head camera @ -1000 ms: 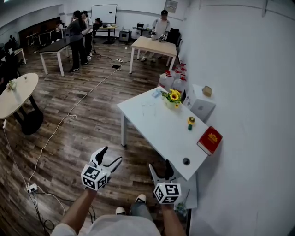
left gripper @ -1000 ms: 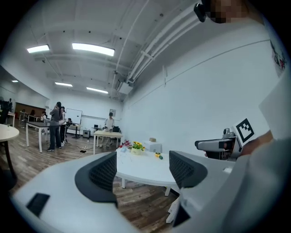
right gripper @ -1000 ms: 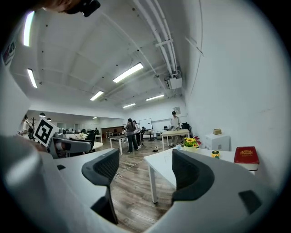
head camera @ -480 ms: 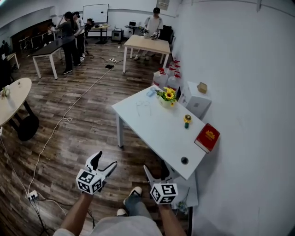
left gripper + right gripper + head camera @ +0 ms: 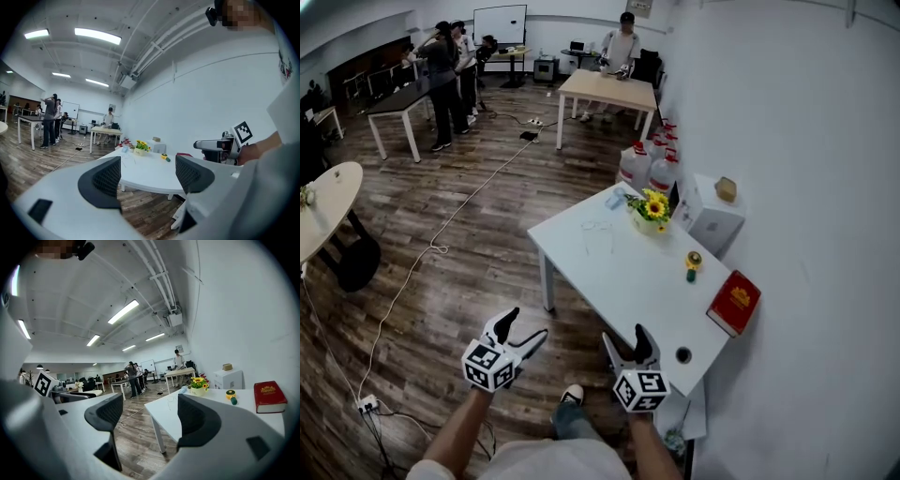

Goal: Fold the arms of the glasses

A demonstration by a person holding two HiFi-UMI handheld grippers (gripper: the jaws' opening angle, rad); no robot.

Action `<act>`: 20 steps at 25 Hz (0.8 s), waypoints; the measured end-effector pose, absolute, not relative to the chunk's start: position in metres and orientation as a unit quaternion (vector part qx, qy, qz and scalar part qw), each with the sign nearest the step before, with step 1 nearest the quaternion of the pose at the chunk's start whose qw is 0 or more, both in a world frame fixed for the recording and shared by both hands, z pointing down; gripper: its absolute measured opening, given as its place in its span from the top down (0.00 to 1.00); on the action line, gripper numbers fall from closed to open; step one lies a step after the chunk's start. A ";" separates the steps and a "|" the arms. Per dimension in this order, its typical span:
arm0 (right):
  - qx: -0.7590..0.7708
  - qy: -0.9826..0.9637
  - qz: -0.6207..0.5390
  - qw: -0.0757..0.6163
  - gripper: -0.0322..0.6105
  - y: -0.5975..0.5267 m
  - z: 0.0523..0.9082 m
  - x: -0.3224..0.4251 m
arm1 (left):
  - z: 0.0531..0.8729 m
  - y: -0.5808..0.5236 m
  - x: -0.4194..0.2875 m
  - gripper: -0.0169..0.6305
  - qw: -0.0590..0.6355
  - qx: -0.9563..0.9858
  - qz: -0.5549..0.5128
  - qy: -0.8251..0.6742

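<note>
In the head view the glasses (image 5: 598, 231) on the white table (image 5: 623, 281) are only faint thin lines at twelve o'clock from my right gripper (image 5: 624, 335), too small for me to tell how their arms lie. The dark round thing (image 5: 682, 355) at that table's near end, at three o'clock from the same gripper, is too small to name. The round table (image 5: 323, 202) at nine o'clock is cut by the picture's edge, and my forearms (image 5: 459, 436) run off at six o'clock.
</note>
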State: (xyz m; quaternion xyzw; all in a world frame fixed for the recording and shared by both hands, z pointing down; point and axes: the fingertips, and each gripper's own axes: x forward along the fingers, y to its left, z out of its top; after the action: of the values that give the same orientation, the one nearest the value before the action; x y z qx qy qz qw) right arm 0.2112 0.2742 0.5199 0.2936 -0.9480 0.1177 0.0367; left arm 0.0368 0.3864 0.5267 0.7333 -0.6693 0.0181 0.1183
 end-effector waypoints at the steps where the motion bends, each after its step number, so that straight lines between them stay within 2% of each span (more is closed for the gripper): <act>1: 0.293 -0.948 0.120 0.038 0.40 0.259 0.521 0.204 | 0.528 0.372 0.030 0.42 0.122 0.733 0.021 -0.669; 13: 0.301 -0.945 0.125 0.032 0.43 0.082 0.508 0.153 | 0.530 0.203 -0.029 0.42 0.138 0.736 0.042 -0.661; 20: 0.294 -0.945 0.136 0.038 0.44 0.029 0.524 0.136 | 0.538 0.151 -0.042 0.42 0.144 0.736 0.046 -0.659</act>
State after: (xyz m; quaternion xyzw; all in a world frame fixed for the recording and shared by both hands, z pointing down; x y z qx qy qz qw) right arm 0.1361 0.0290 0.5242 0.2937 -0.9454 0.1360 0.0383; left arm -0.0416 0.1509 0.5385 0.7365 -0.6593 0.0465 0.1439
